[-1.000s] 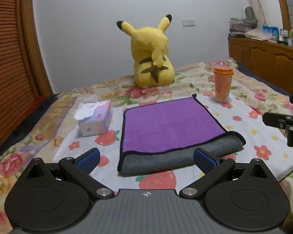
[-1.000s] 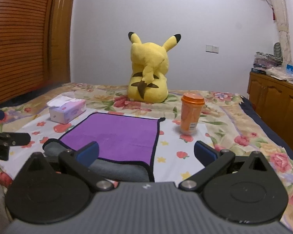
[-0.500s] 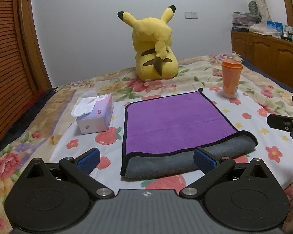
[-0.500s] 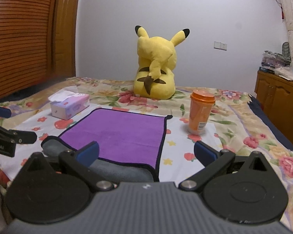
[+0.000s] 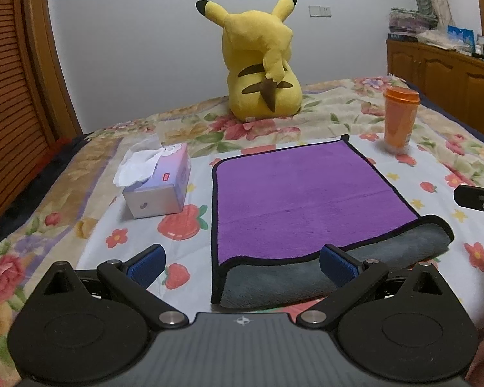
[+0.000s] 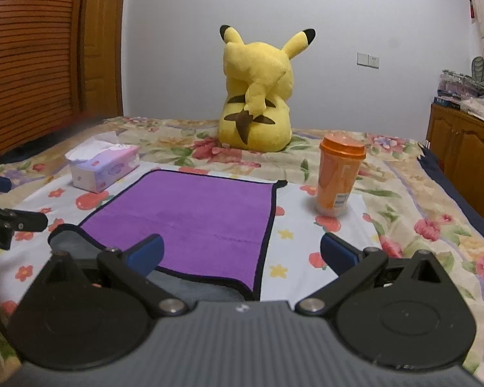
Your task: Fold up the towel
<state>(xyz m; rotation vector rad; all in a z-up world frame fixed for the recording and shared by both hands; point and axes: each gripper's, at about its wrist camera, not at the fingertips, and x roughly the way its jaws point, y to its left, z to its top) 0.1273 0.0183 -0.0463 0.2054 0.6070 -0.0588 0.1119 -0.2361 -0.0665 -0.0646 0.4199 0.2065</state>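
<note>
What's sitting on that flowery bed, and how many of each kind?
Towel: 1
Tissue box: 1
Orange cup: 1
Yellow plush toy: 1
Total: 4

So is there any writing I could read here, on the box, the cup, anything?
Nothing reads clearly.
Tissue box: a small red label on its side, too small to read.
Orange cup: a white sticker with a barcode low on its side, print too small to read.
Left gripper: white letters at the frame edge, cut off, unreadable.
Towel and plush: no text visible.
</note>
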